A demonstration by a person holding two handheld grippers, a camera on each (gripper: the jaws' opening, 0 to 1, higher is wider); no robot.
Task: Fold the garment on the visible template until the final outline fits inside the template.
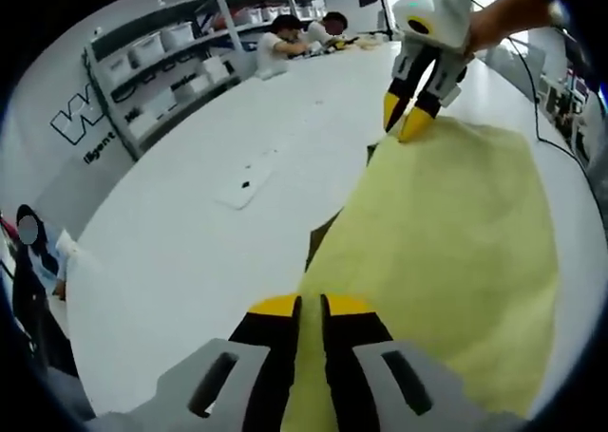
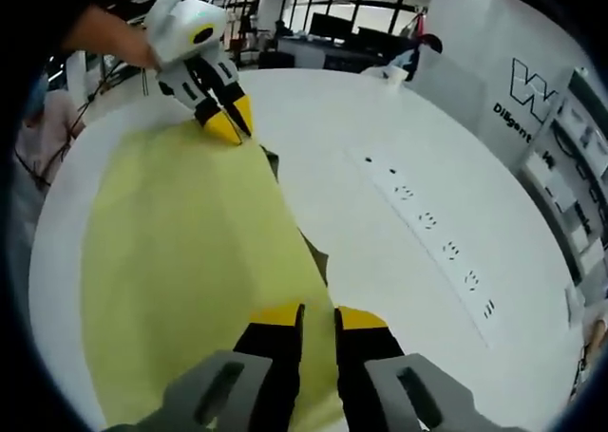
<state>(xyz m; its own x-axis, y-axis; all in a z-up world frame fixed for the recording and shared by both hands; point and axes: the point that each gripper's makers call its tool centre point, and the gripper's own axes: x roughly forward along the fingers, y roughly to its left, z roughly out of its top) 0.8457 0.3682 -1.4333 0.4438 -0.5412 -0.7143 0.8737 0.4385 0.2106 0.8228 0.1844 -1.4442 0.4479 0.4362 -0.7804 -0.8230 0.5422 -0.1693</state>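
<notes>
A pale yellow garment (image 1: 446, 242) lies spread on the white table (image 1: 180, 261). A dark template (image 1: 323, 237) peeks out from under its edge. My left gripper (image 1: 311, 306) is shut on the garment's near edge, with cloth between its yellow tips. At the far corner my right gripper (image 1: 406, 119), held by a hand, is pinched on the cloth. In the right gripper view the same garment (image 2: 180, 252) runs from my right gripper (image 2: 319, 313) up to my left gripper (image 2: 231, 123), and slivers of the template (image 2: 318, 261) show along its right edge.
A white power strip (image 2: 427, 223) lies on the table to the right of the garment, and a flat white piece (image 1: 245, 187) to its left. Shelves with boxes (image 1: 161, 62) stand behind. People sit at the table's far end (image 1: 285, 43). A black cable (image 1: 537, 100) hangs nearby.
</notes>
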